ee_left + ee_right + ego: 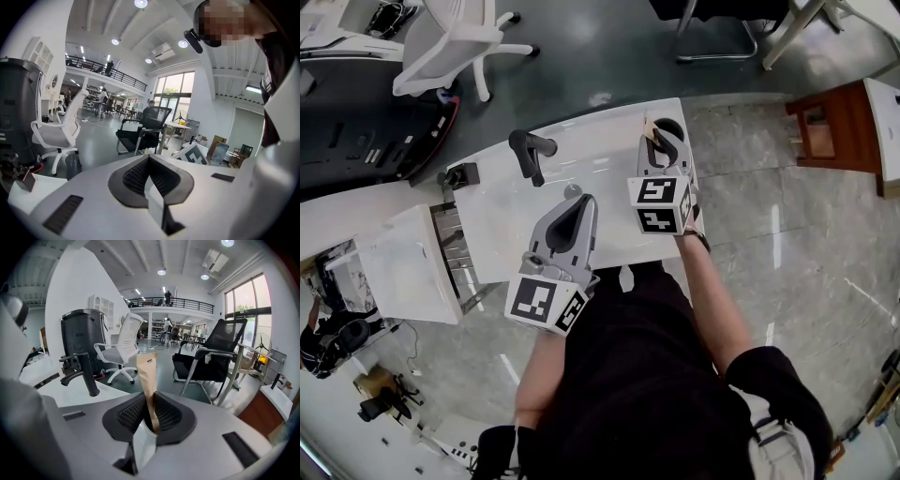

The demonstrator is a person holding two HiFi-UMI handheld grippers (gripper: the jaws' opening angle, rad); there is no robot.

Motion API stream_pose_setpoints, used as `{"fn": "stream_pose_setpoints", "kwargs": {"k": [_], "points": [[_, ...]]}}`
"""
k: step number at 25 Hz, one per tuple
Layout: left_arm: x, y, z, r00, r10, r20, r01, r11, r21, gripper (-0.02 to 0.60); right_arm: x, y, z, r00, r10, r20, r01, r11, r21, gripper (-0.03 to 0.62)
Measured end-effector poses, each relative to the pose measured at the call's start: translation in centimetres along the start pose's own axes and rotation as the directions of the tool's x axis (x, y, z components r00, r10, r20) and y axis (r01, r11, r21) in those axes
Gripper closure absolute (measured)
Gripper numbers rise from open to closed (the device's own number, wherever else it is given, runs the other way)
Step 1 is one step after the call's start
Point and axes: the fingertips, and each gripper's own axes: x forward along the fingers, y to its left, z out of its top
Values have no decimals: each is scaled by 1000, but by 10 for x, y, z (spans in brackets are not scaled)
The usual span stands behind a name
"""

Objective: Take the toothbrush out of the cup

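The right tool (150, 401) has its jaws drawn in on the toothbrush (147, 376). The toothbrush is in a brown paper sleeve and stands up between the ribbed pads, its flat top leaning slightly toward the left of the frame. The pads press it from both sides. Its lower end runs down behind the jaws and is hidden there.

In the head view this right tool (661, 150) sits in the upper middle of the frame, over the far right corner of the white counter (600, 141). The tan tip of the toothbrush (648, 123) shows just above the tool's jaws. A dark round rim, probably the cup (673, 127), lies right beside that tip and is mostly covered by the tool. I cannot tell whether the toothbrush's lower end is inside it.

The left tool (149, 161) has its jaws together with nothing between them. In the head view it (574, 211) is in the middle of the frame, over the near part of the counter, below and to the left of the right tool and apart from it.

A black faucet (531, 150) stands on the counter toward the upper left of the head view, well apart from both tools. A white office chair (455, 37) is on the floor beyond it.
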Motion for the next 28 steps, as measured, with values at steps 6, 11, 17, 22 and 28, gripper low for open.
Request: {"fn": "stream_pose_setpoints", "kwargs": {"k": [6,11,17,22,28], "points": [[1,-5,2,1000,-15,13,15,1000,14,568,-6,-12,3,1000,-16,13,15,999,28,551],[-2,-7,3,1000,-19,18,18,999,27,568,-13,-17,6,999,-24,26,23,998,60,553],[-14,-6,14,997,-57,56,54,998,43,568,-32,-21,26,996,-41,77,32,994,108,554],[-27,-3,23,990,-121,76,116,991,71,568,-60,-35,54,977,-114,179,72,972,225,554],[-51,11,30,977,-193,93,184,978,98,568,-102,-27,80,947,-176,268,81,940,332,554]]}}
